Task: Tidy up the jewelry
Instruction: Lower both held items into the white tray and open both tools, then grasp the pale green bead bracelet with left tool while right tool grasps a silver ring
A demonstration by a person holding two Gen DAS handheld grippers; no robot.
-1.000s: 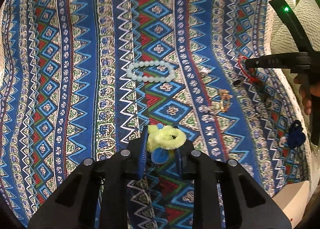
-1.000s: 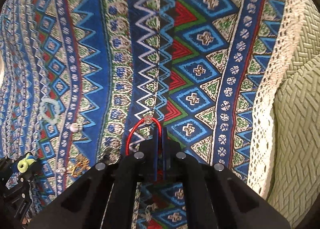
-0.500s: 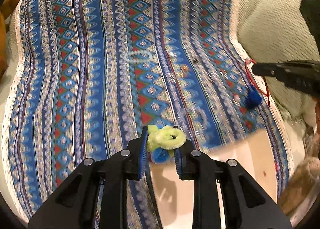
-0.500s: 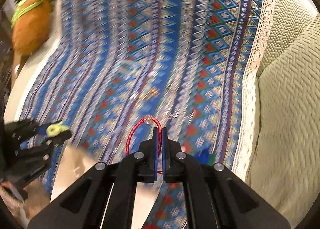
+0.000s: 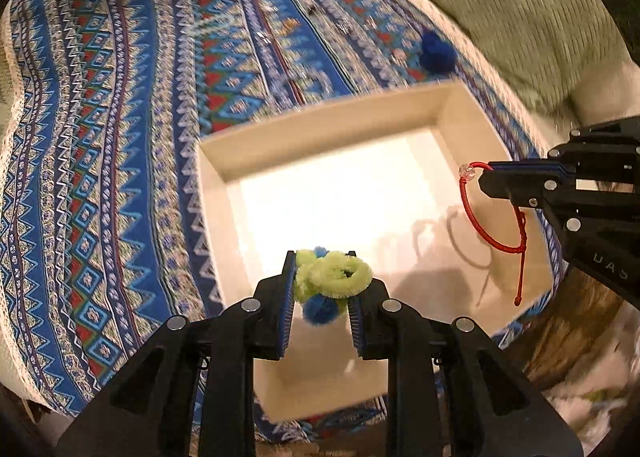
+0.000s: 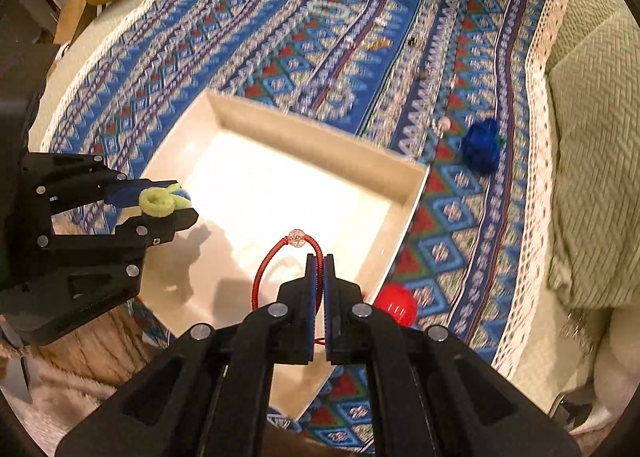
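Hanging above the open white box (image 5: pixel 324 145), both claws sit over its floor, so each load lies straight below its drop: the left claw (image 5: pixel 322 293) over the near-left corner, the right claw (image 6: pixel 319 281) toward the right wall. The left pinches a fuzzy yellow-green and blue ring (image 5: pixel 334 279); the right is clamped on a red cord bracelet (image 6: pixel 280 257) with a clear bead, its loop dangling

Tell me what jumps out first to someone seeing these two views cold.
The open white box on the blue patterned cloth draws the eye, its floor bare. Over it the left gripper clamps a fuzzy yellow-green and blue ornament, and the right gripper pinches a red cord bracelet with a clear bead. A blue pompom lies beyond the box.
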